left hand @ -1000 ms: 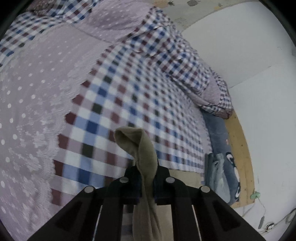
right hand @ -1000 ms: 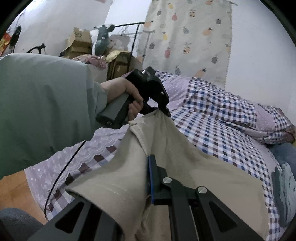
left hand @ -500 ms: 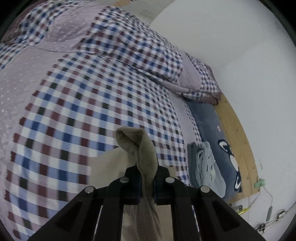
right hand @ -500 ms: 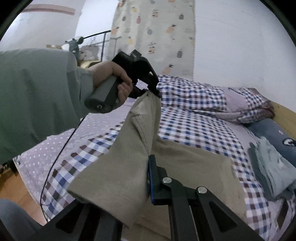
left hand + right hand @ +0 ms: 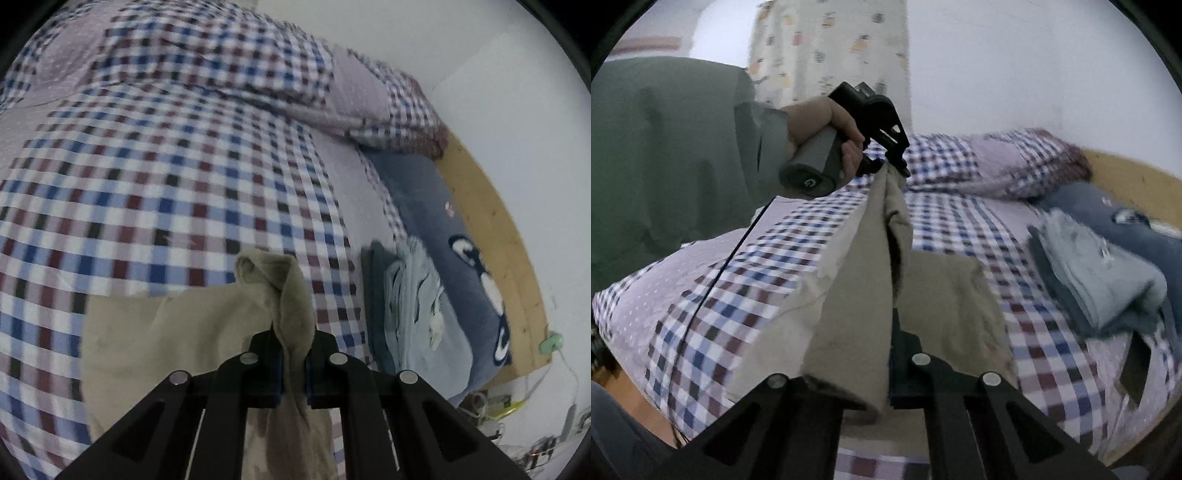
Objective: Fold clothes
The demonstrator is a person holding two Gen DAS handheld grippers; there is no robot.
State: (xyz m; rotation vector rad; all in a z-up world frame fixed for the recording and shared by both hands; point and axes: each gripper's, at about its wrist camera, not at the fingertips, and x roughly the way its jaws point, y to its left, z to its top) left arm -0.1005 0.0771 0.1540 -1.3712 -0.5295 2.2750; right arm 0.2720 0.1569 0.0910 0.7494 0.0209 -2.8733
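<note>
Both grippers, left and right, clamp khaki garment; held edge runs left-up to right-down, rest trailing on bed.

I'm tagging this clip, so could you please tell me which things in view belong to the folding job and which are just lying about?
In the job:
- khaki garment
- left gripper, shut on it
- right gripper, shut on it
- folded grey-blue clothes, probably already done

Lying about:
- checked bedspread
- pillow
- dark blue cushion
- fruit-print curtain
</note>
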